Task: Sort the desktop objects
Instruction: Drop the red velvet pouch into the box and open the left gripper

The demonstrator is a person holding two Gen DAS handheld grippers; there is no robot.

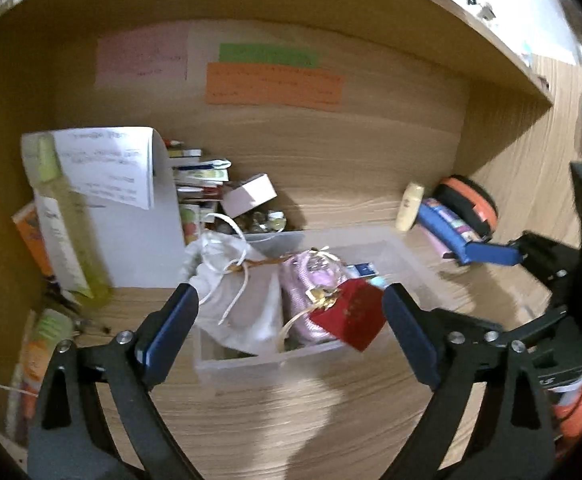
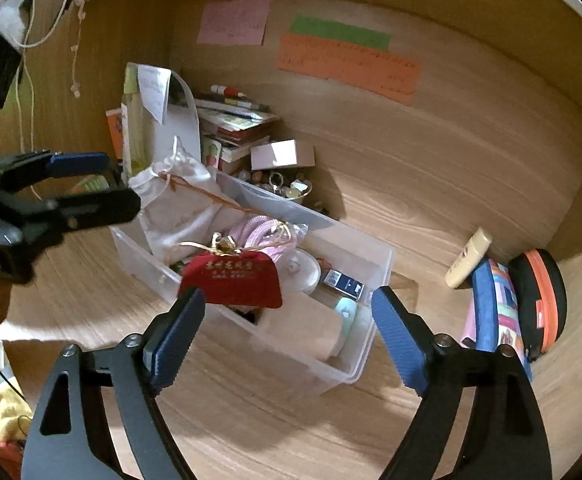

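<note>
A clear plastic bin (image 1: pixel 405 258) (image 2: pixel 357 374) stands on the wooden desk. In it lie a white drawstring pouch (image 1: pixel 237 300) (image 2: pixel 179 208), a pink knitted pouch (image 1: pixel 311 280) (image 2: pixel 257 230), a red pouch with gold cord (image 1: pixel 355 320) (image 2: pixel 233 280), a white round lid (image 2: pixel 303 272) and a small blue box (image 2: pixel 343 282). My left gripper (image 1: pixel 291 300) (image 2: pixel 91 184) hovers open at the bin's near side, touching nothing. My right gripper (image 2: pixel 289 300) is open just above the bin's near wall, with nothing between its pads.
Behind the bin are a stack of books (image 2: pixel 235 120), a small white box (image 1: pixel 251 196), a bowl of beads (image 2: pixel 291 188) and a tall yellow-green bottle (image 1: pixel 71 224). At the right lie a cream tube (image 2: pixel 469 258), a blue pencil case (image 2: pixel 491 312) and a black-orange case (image 2: pixel 547 296).
</note>
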